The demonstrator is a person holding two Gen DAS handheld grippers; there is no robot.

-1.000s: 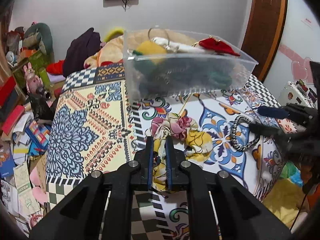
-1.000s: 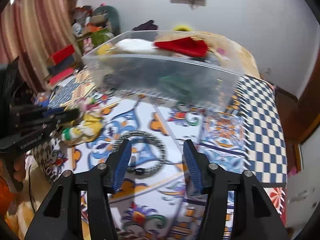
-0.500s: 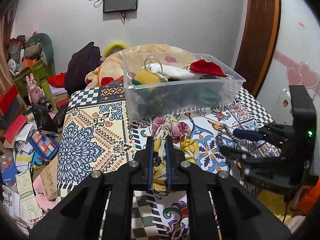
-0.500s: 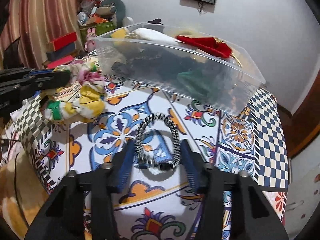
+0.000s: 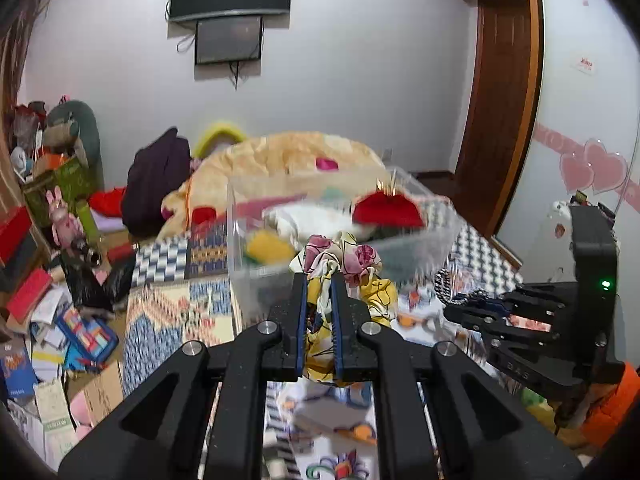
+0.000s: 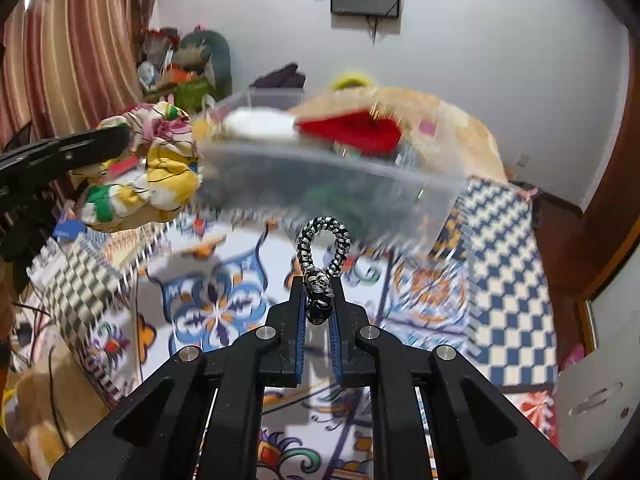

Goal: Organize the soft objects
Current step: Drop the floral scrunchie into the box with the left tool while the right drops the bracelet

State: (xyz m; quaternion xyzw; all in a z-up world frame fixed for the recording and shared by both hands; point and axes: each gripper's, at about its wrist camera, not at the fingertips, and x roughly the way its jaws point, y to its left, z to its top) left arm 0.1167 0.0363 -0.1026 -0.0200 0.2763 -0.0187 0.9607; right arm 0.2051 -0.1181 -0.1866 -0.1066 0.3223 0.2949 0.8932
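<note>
My left gripper (image 5: 319, 280) is shut on a floral yellow and pink cloth (image 5: 352, 268) and holds it in the air before the clear plastic bin (image 5: 248, 272). The cloth also shows in the right wrist view (image 6: 156, 168), left of the bin (image 6: 320, 188). My right gripper (image 6: 319, 284) is shut on a black and white braided loop (image 6: 322, 252), lifted above the patterned tablecloth (image 6: 216, 308). The right gripper appears in the left wrist view (image 5: 472, 312) with the loop (image 5: 442, 284). The bin holds a red cloth (image 6: 352, 128), a white item (image 6: 256, 124) and darker things.
A cluttered floor with books and boxes (image 5: 48, 320) lies to the left of the table. A bed with a peach blanket (image 5: 288, 156) and a dark bag (image 5: 156, 184) lies behind the bin. A wooden door (image 5: 504, 92) stands at the right.
My right gripper has shut on the braided loop and lifted it off the table. My left gripper has risen with the floral cloth towards the bin's rim.
</note>
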